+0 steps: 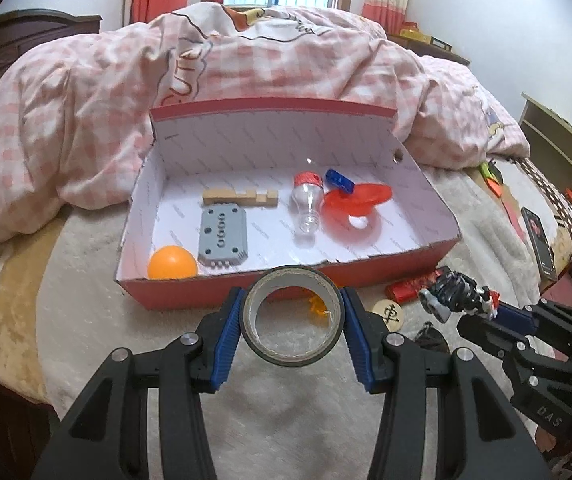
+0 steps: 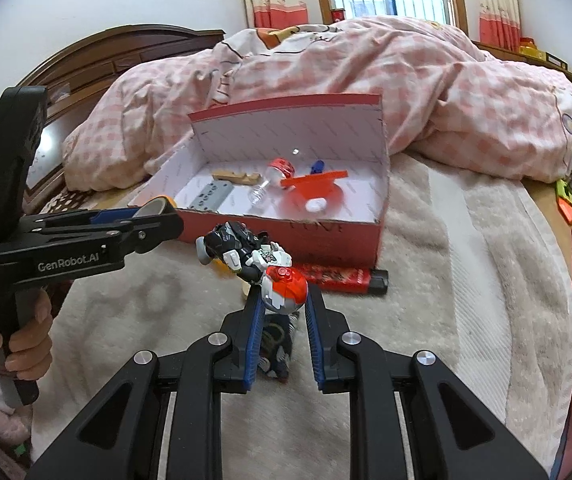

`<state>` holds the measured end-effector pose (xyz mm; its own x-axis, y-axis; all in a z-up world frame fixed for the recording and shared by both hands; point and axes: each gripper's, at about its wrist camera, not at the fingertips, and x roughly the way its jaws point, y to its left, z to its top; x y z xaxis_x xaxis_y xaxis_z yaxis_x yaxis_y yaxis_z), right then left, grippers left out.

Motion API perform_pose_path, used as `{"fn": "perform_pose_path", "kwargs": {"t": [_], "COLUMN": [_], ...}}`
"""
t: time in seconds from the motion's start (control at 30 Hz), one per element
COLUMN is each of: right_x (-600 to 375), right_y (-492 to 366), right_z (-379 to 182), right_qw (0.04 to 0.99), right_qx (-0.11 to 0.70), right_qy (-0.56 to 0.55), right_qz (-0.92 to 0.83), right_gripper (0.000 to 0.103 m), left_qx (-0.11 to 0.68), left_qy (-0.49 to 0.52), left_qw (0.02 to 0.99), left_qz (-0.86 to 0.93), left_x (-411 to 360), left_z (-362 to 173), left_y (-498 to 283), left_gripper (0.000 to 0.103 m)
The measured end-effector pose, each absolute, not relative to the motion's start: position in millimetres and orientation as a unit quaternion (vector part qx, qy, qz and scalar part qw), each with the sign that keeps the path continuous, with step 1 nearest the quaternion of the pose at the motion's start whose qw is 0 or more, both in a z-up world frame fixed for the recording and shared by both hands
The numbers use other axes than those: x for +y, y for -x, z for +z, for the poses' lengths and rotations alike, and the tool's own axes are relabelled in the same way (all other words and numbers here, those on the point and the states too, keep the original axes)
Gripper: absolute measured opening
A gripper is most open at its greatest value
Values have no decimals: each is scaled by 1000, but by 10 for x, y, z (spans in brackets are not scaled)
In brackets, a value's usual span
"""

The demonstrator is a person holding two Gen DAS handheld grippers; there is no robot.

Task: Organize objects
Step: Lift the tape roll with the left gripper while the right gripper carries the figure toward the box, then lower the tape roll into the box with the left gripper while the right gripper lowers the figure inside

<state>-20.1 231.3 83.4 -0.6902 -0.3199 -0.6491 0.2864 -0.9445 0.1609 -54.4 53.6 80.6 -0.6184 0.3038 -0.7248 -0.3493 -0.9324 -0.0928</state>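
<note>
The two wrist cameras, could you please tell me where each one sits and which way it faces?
Left wrist: on the left gripper, facing the red box beyond its tape roll; the right gripper shows.
Right wrist: on the right gripper, facing the box beyond its toy robot; the left gripper and a hand show.
Shared: box, quilt, window.

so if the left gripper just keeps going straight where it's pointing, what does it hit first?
Probably the near wall of the red box, just beyond the tape roll held in the left gripper. Depth is unclear; it may clear the rim instead.
</note>
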Motion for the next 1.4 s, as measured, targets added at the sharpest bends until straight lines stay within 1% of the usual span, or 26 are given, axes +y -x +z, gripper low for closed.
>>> {"fn": "perform_pose_path", "kwargs": {"t": [0.57, 1.4], "right_x": [2167, 2104], "right_y": [421, 933], "right_z": [989, 998], "right_qw": [179, 176], "right_qx": [-16, -19], "right_qy": [-345, -355], "right_qz": [-921, -918], "right_gripper": [22, 22], "left_qx": [23, 17], "left_qy": [386, 408], "left_qw": [172, 159], "left_qz": [906, 899], "left_x": [469, 582], "left_z": [897, 746], "left_y": [785, 1195], "left_gripper": [48, 48]}}
